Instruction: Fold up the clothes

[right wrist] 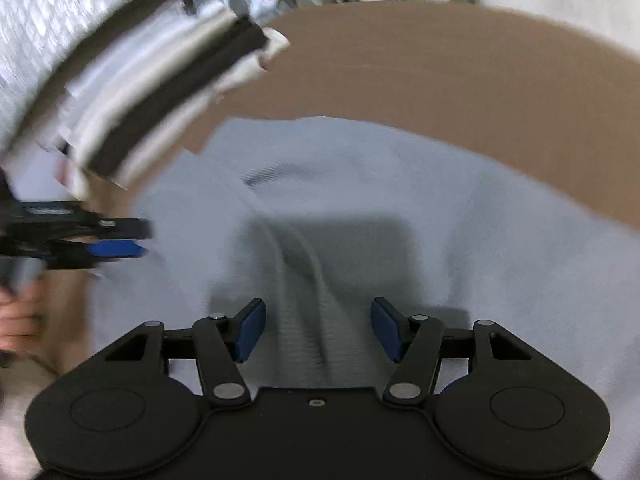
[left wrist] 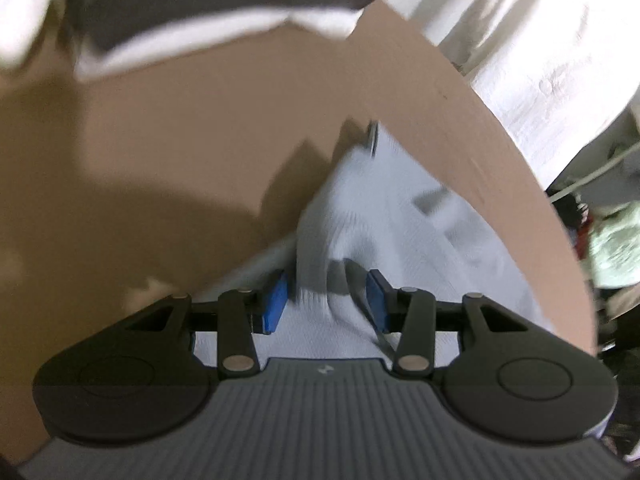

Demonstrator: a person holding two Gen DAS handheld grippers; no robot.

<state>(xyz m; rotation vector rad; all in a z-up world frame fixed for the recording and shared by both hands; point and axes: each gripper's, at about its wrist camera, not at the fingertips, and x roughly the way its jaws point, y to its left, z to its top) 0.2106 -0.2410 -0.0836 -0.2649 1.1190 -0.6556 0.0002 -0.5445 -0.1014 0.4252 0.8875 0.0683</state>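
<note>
A broad brown table [right wrist: 460, 64] fills both views, its surface smooth and matte like cardboard or laminate, and it serves as the flat bed on which the folding is done. On it lies the pale blue garment [right wrist: 400, 208], the biggest soft thing here, a ribbed or waffle-knit cloth spread wide toward the near edge with a raised ridge running up its middle; that ridge looks like a fold line or a bunched seam, though motion blur makes it hard to say which. At the far left sits a stack of folded clothes [right wrist: 160, 96], white layers with one dark grey layer between them, squared off and set apart from the blue cloth, probably as the finished pile. Beyond the table hangs white quilted fabric [left wrist: 540, 60], dimpled and soft. The right gripper [right wrist: 318, 330] hovers low over the ridge with its blue-padded jaws parted and clear of the cloth on both sides, so it is released and grasping nothing. The left gripper [left wrist: 327, 300] also stands released, its pads straddling a puckered peak of the blue cloth without squeezing it; the left pad sits just beside the fabric. From the right view, that left gripper appears at the garment's left edge, held by a hand [right wrist: 18, 316], suggesting both are placed to take new holds for the next fold.
</note>
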